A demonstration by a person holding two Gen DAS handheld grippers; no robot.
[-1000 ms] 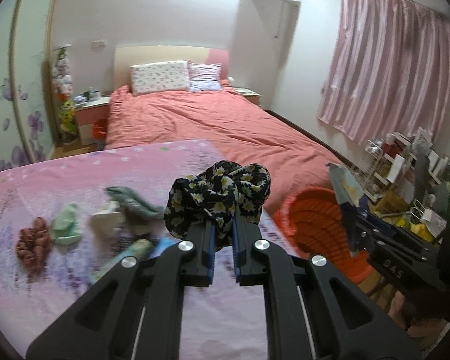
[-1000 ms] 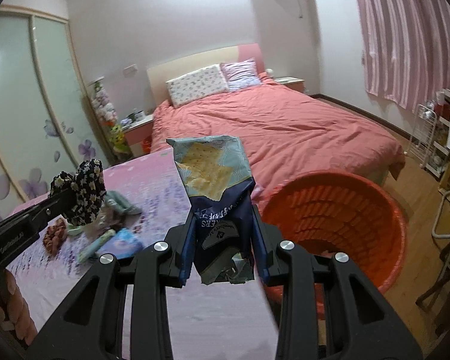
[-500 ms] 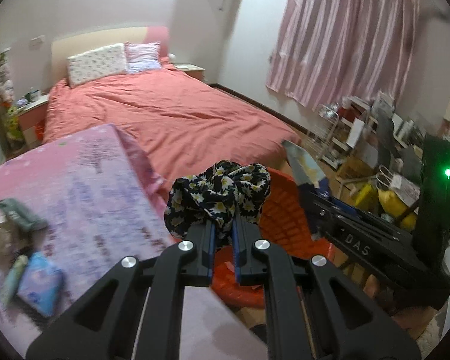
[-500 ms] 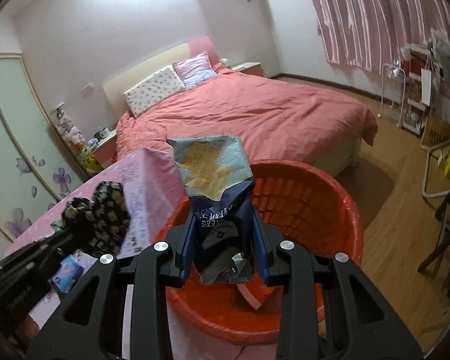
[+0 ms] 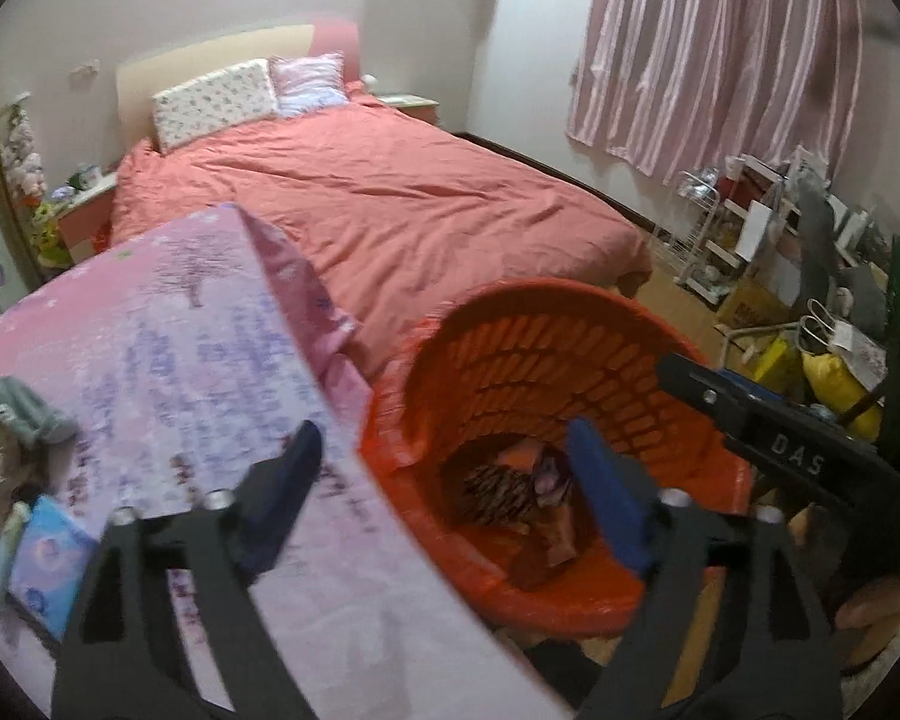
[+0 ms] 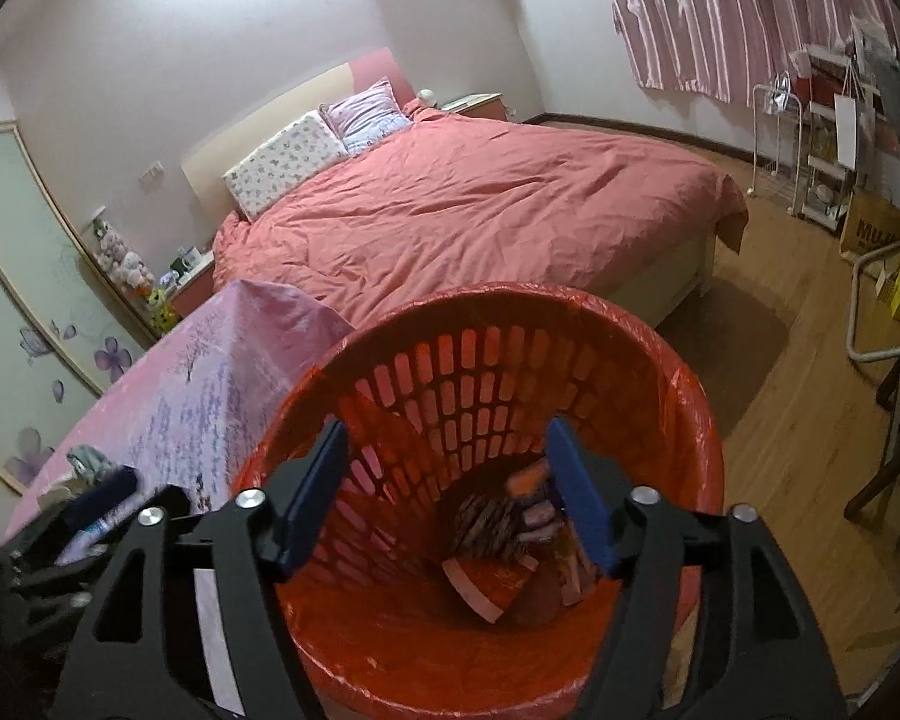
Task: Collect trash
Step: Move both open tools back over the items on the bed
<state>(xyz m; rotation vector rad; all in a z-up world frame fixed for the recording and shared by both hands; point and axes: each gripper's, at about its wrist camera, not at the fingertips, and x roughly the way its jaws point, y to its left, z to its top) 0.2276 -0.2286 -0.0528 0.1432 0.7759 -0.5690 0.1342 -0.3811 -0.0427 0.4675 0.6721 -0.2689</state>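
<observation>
We see 2 grippers over red bin (image 6: 678, 372). Left gripper (image 5: 444, 450) just sprang wide, nothing between jaws. Right gripper (image 6: 447, 441) likewise released. Trash (image 6: 492, 519) at bin bottom, jumbled; long axis unclear.

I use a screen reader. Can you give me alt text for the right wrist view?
The right gripper, jaws open and empty after just opening, hangs over an orange basket with trash at its bottom. Behind are a pink-clothed table and a red bed.
</observation>
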